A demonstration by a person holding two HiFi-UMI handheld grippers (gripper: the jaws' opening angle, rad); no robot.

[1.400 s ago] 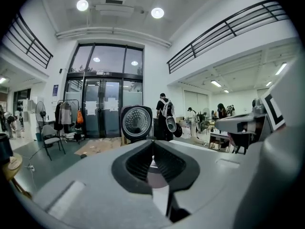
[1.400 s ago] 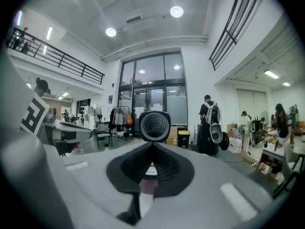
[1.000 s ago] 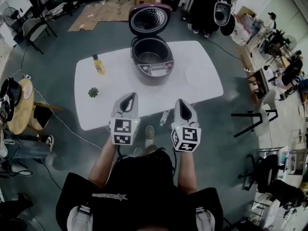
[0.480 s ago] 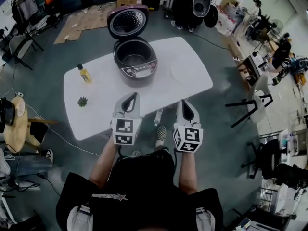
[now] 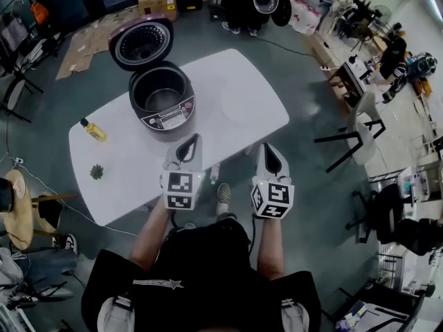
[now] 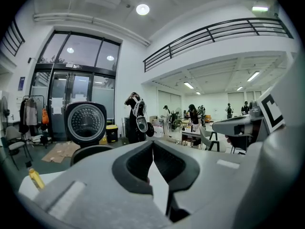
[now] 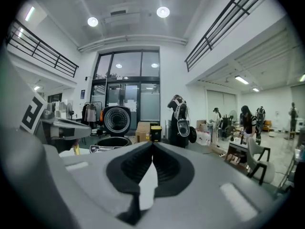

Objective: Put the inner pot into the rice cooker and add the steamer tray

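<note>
1. The left gripper has its jaws pressed together with nothing between them, and its tips are over the near edge of the white table.
2. The right gripper, just beside it, is likewise closed and empty.
3. The rice cooker stands ahead of the left gripper and a little to its left, with its lid up, well apart from both grippers.

The head view looks steeply down from above; both gripper views face level, sharing the open rice cooker.
</note>
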